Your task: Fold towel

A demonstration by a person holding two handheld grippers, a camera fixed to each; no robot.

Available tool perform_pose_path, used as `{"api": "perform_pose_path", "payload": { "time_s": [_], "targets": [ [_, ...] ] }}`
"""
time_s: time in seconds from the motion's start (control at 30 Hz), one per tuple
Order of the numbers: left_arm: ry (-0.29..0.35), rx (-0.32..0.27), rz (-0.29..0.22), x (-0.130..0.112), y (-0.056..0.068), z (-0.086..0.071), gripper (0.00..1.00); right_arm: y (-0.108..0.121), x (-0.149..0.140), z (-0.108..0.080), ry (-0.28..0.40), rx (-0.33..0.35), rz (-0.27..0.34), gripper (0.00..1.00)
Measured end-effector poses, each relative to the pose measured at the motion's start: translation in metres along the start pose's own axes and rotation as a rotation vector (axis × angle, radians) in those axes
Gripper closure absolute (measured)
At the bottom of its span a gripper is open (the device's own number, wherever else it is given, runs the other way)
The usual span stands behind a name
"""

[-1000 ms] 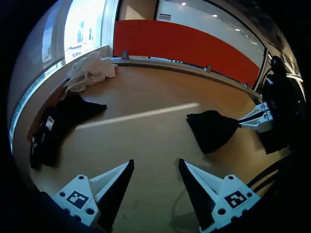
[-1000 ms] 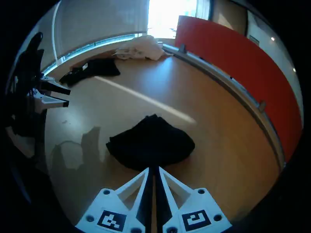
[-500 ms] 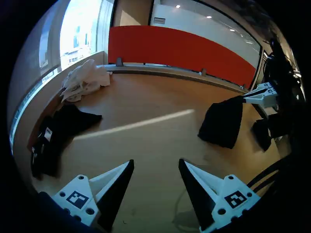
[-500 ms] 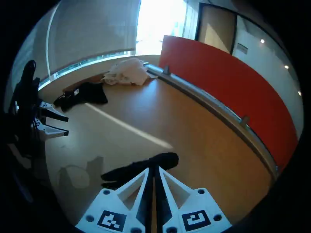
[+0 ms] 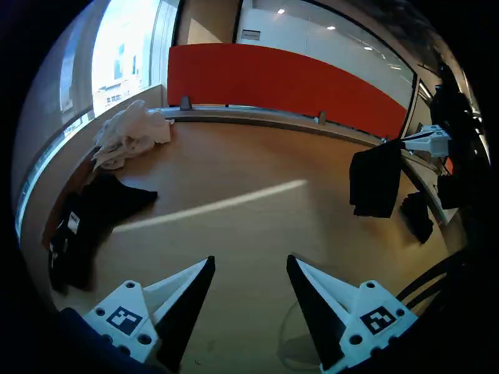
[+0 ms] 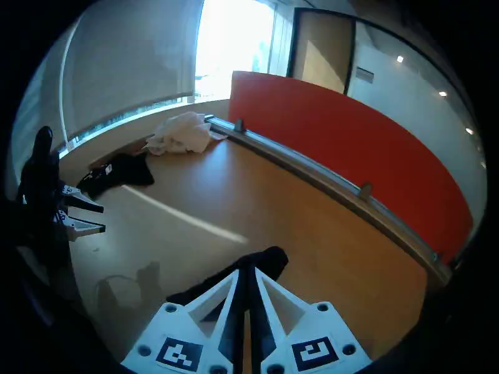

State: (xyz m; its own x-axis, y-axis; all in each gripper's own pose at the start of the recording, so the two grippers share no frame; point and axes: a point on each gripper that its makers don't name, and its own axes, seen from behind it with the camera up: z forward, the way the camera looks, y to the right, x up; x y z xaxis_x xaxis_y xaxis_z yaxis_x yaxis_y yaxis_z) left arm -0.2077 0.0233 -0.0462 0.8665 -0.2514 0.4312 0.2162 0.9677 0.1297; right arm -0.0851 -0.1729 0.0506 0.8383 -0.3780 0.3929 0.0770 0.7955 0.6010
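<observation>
A black towel (image 5: 374, 177) hangs in the air above the wooden table (image 5: 249, 181), pinched at its top corner by my right gripper (image 5: 405, 142) at the far right of the left gripper view. In the right gripper view the same towel (image 6: 265, 262) droops just beyond the shut fingertips of the right gripper (image 6: 248, 274). My left gripper (image 5: 249, 268) stands open over the near table edge with nothing between its fingers. It appears again as the left gripper (image 6: 93, 218) at the left of the right gripper view, held by a dark-sleeved arm.
A heap of white cloth (image 5: 131, 131) lies in the far left corner by the window, and dark garments (image 5: 93, 209) lie beside it. A red partition (image 5: 280, 78) on a metal rail closes the table's far side. A dark shape (image 5: 416, 215) sits below the hanging towel.
The right gripper has risen and lifted the black towel off the table, so it now hangs free. The left gripper has stayed open and almost in place.
</observation>
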Motion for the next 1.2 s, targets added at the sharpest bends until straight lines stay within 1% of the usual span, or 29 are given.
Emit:
{"api": "perform_pose_path", "payload": {
  "time_s": [0.2,0.4,0.67,1.2],
  "targets": [
    [-0.004,-0.006,0.008,0.000,0.006,0.004,0.15,0.028,-0.012,-0.014,-0.003,-0.037,0.034,0.97],
    [-0.009,-0.010,0.016,0.002,0.012,0.009,0.15,0.057,-0.021,-0.030,0.000,-0.067,0.080,0.97],
    [-0.015,-0.012,0.019,0.007,0.018,0.014,0.15,0.104,-0.041,-0.054,-0.020,-0.132,0.104,0.97],
    [-0.036,-0.016,0.044,0.011,0.031,0.023,0.15,0.183,-0.081,-0.096,-0.060,-0.229,0.173,0.97]
  ]
}}
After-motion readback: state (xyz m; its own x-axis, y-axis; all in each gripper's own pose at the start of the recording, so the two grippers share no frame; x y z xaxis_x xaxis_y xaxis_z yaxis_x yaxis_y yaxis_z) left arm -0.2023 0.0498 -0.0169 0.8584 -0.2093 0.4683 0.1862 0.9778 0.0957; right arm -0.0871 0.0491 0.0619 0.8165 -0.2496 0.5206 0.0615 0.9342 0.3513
